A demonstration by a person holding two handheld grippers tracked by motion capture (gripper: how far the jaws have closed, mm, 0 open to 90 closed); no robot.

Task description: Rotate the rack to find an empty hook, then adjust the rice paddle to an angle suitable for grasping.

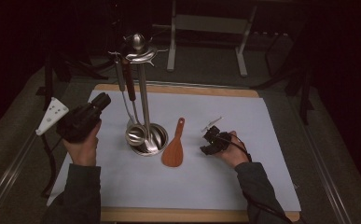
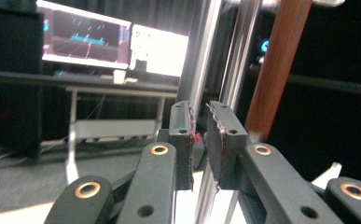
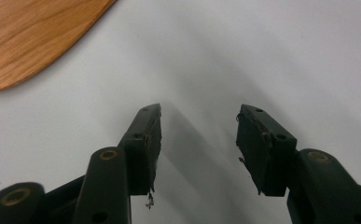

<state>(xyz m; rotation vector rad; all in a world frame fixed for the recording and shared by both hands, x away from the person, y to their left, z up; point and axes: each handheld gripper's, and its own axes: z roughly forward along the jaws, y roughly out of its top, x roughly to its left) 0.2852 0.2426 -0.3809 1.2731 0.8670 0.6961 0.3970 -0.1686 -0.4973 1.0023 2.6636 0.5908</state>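
Left claw (image 1: pixel 104 99): held raised at the left of the worktop (image 1: pixel 271 196), aimed right and far toward the utensil stand (image 1: pixel 143 93). In the left gripper view its jaws stand nearly pressed together with a thin gap, and nothing lies between them; the stand's steel post (image 2: pixel 211 56) and a brown wooden handle (image 2: pixel 278 65) lie just beyond the tips.

Utensil stand: a slim metal post on a round steel base (image 1: pixel 162 135), with a hook ring at the top. Two utensils hang from it: one with a wooden handle (image 1: pixel 128 84) and a steel ladle (image 1: pixel 135 134) whose bowl rests at the base. Judgement: the stand is tall and narrow, so a sideways push could tip it. The hanging utensils are stiff, polished and probably slippery on metal parts. Take hold on the wooden handle, at mid-length, and lift upward to clear the hook.

Wooden rice paddle (image 1: pixel 174 150): lies flat just right of the base. Judgement: light, rigid, not fragile; grip at the narrow handle (image 1: pixel 180 125).

Right claw (image 1: pixel 208 144): rests low near the paddle, at its right, jaws spread and empty above the sheet.

Surface: a white sheet (image 1: pixel 243 121) covers the wooden worktop; smooth, likely low friction.

Room: dark; lit monitors (image 2: pixel 113 42) and a metal-framed table (image 1: pixel 211 28) stand at the far side.
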